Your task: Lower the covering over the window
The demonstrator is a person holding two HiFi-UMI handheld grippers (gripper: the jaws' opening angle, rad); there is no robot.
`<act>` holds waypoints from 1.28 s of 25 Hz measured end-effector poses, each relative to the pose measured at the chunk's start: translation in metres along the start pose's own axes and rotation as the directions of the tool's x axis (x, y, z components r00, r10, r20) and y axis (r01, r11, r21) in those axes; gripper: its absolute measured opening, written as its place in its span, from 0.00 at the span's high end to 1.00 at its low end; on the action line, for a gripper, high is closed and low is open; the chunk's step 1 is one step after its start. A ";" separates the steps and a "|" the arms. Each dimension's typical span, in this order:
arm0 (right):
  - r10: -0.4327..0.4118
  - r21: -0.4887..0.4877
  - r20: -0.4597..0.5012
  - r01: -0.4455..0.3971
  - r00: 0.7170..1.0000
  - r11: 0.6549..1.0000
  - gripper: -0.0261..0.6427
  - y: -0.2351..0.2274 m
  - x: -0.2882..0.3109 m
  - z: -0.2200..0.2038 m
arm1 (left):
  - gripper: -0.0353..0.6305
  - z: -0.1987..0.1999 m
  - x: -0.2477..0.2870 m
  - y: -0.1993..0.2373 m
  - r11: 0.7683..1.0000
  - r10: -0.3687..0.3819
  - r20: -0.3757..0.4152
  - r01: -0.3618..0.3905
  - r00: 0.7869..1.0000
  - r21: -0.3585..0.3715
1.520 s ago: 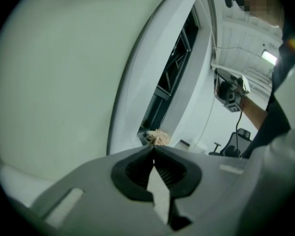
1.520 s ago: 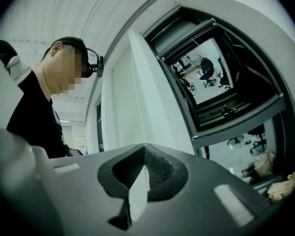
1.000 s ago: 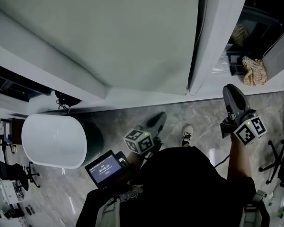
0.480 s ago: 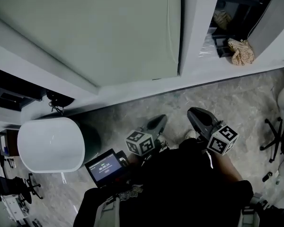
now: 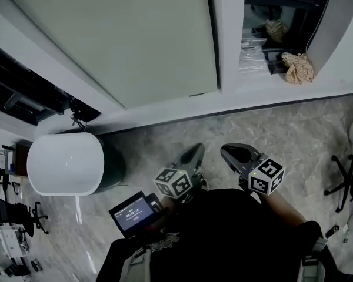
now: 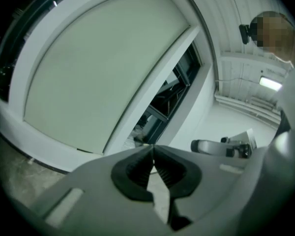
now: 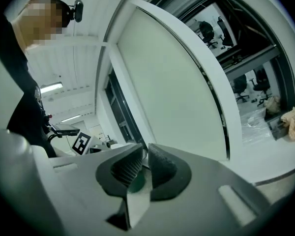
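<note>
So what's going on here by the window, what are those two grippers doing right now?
A person faces a window whose blind hangs down almost to the sill. Both grippers are held low near the person's body, clear of the blind. The left gripper is shut and empty. The right gripper has just been closing its jaws, a small gap left, nothing between them.

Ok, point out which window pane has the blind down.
The wide left one: the pale blind covers it from top to bottom. The narrow right pane is bare and dark.
</note>
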State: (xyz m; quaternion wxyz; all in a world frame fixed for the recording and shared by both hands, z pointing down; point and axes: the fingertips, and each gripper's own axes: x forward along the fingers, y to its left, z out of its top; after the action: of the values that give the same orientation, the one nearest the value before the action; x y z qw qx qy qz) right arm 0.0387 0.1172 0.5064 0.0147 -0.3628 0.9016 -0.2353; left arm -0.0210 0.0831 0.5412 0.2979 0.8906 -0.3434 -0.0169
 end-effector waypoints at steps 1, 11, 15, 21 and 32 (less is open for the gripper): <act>0.010 0.004 -0.015 -0.010 1.000 1.000 0.91 0.004 -0.013 -0.011 | 0.94 -0.015 -0.005 -0.012 1.000 0.011 -0.006 -0.011 1.000 0.000; 0.129 0.029 -0.087 -0.127 0.988 0.991 0.92 0.044 -0.074 -0.062 | 0.94 -0.069 -0.066 -0.058 0.984 0.177 0.042 -0.176 0.983 -0.024; 0.160 0.027 -0.095 -0.158 0.982 0.987 0.92 0.058 -0.079 -0.068 | 0.94 -0.075 -0.078 -0.070 0.982 0.191 0.042 -0.191 0.981 -0.006; 0.168 0.038 -0.095 -0.165 0.981 0.986 0.92 0.075 -0.075 -0.075 | 0.94 -0.075 -0.099 -0.076 0.983 0.184 0.058 -0.185 0.981 0.018; 0.192 0.036 -0.111 -0.189 0.975 0.981 0.92 0.151 -0.031 -0.097 | 0.94 -0.061 -0.184 -0.052 0.983 0.183 0.095 -0.184 0.979 0.004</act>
State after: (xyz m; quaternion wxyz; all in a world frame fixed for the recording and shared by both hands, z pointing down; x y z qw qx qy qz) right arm -0.0555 0.2726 0.5218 -0.0097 -0.2604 0.9286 -0.2643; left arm -0.1160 0.2591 0.5310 0.2761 0.8551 -0.4378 -0.0293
